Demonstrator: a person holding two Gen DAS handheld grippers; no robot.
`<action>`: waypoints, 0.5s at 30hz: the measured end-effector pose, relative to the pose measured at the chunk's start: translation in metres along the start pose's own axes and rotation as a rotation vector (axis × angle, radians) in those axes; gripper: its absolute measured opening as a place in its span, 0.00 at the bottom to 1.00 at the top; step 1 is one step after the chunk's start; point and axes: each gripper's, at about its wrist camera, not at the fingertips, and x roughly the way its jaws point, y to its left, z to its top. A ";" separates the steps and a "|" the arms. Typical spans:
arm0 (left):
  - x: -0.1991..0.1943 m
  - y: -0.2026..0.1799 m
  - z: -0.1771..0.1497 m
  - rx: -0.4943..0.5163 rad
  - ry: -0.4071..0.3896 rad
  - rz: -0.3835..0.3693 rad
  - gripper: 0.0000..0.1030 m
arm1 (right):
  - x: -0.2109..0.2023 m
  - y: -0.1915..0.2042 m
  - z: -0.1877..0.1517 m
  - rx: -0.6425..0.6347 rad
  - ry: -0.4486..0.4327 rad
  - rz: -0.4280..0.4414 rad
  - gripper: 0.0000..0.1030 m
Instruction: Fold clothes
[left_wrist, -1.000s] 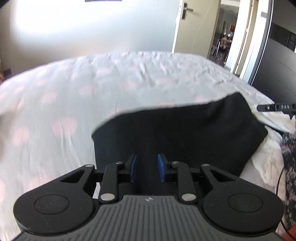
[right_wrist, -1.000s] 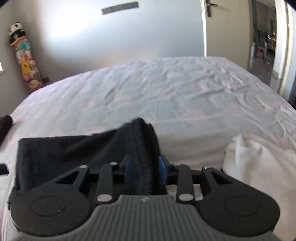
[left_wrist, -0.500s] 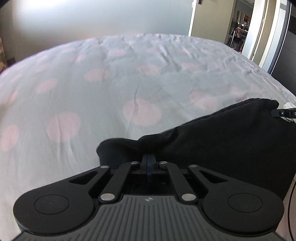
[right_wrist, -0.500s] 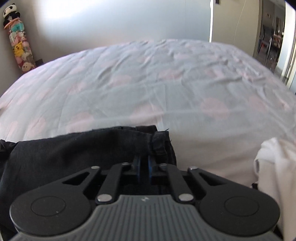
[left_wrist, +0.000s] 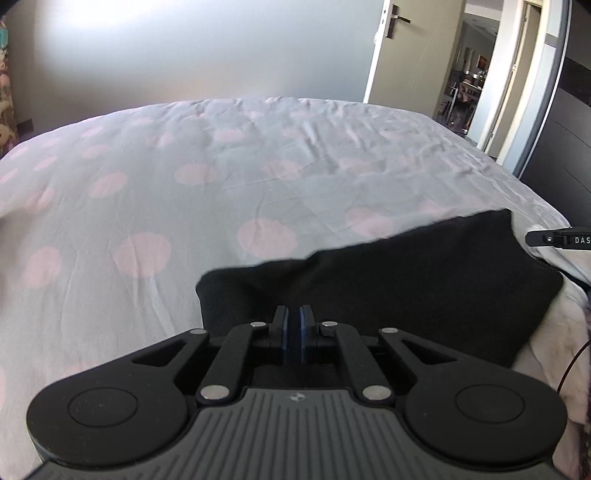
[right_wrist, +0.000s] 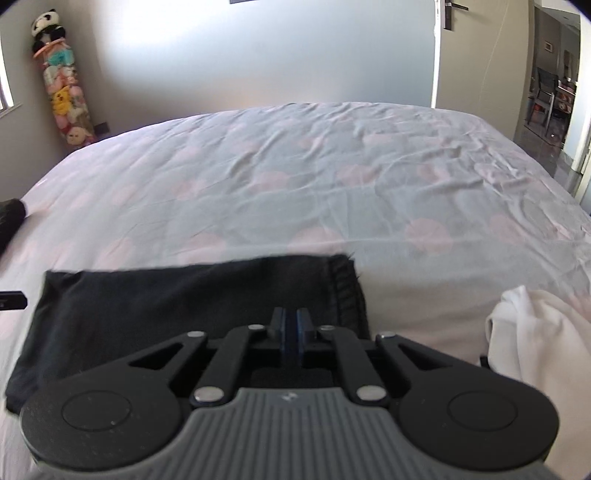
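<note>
A black garment (left_wrist: 406, 280) lies stretched across the near part of the bed. My left gripper (left_wrist: 292, 315) is shut on its left end. In the right wrist view the same black garment (right_wrist: 177, 295) runs to the left, with a stitched hem at its right end. My right gripper (right_wrist: 291, 317) is shut on that right end. The cloth is held between the two grippers, just above the sheet. The right gripper's side (left_wrist: 557, 238) shows at the right edge of the left wrist view.
The bed (right_wrist: 295, 177) has a pale sheet with pink dots. A white garment (right_wrist: 535, 332) lies crumpled at the right; it also shows in the left wrist view (left_wrist: 554, 347). Another dark cloth (right_wrist: 11, 218) is at the bed's left edge. An open door (left_wrist: 476, 74) is behind, far right.
Both grippers closed on the black garment's ends a second ago. Since then they dipped toward the bed, then lifted and pulled back, and the cloth now hangs stretched flat between them.
</note>
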 end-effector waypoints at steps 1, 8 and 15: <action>-0.005 -0.005 -0.007 0.005 0.011 0.002 0.06 | -0.008 0.002 -0.007 0.007 -0.002 0.006 0.09; 0.013 -0.026 -0.062 0.022 0.108 0.057 0.06 | -0.005 0.001 -0.049 0.051 0.029 -0.007 0.06; 0.033 -0.022 -0.072 -0.025 0.121 0.074 0.06 | 0.020 -0.010 -0.078 0.121 0.080 -0.010 0.00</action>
